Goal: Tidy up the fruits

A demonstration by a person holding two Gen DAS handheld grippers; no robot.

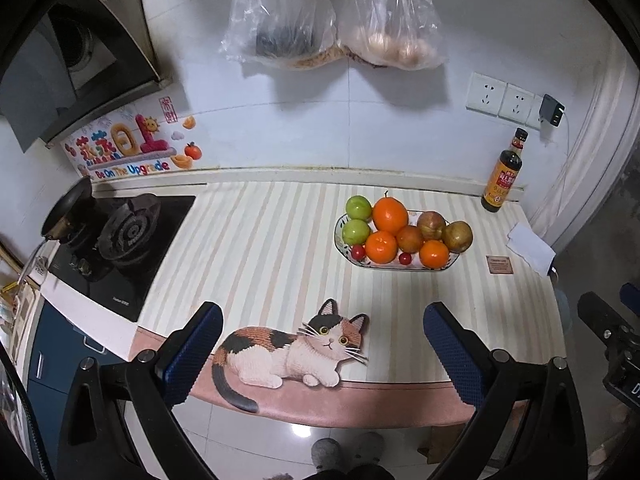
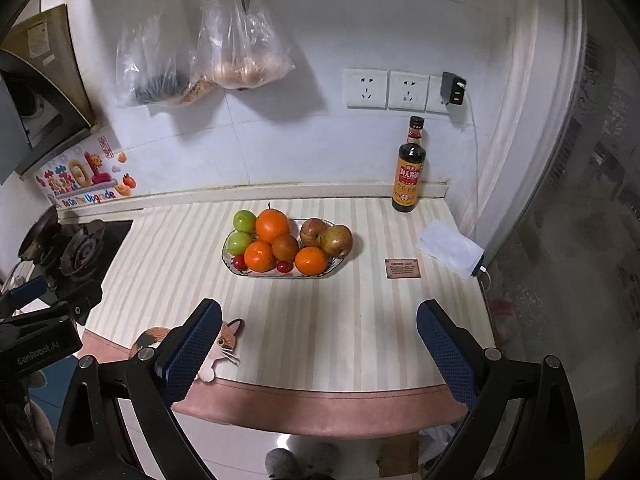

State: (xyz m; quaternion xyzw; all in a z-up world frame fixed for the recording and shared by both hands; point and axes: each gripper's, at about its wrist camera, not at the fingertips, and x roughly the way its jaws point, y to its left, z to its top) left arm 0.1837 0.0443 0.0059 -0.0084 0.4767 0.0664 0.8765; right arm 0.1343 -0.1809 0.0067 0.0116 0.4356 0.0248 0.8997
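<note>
An oval glass dish (image 1: 340, 240) (image 2: 336, 266) on the striped mat holds a pile of fruit: three oranges (image 1: 390, 213) (image 2: 272, 225), two green apples (image 1: 359, 208) (image 2: 244, 221), reddish-brown apples (image 1: 457, 236) (image 2: 337, 241) and small red cherry tomatoes (image 1: 405, 258) (image 2: 283, 266). My left gripper (image 1: 322, 322) hangs open above the counter's near edge, over a cat-shaped mat (image 1: 288, 346), well short of the dish. My right gripper (image 2: 318, 318) is also open and empty, near the front edge, with the dish ahead and slightly left.
A dark sauce bottle (image 1: 505, 172) (image 2: 409, 168) stands at the back right by the wall sockets (image 2: 386, 89). A folded white cloth (image 2: 450, 247) and a small brown tag (image 2: 403, 268) lie right of the dish. A gas hob (image 1: 120, 240) sits at the left. Plastic bags (image 1: 332, 16) hang on the wall.
</note>
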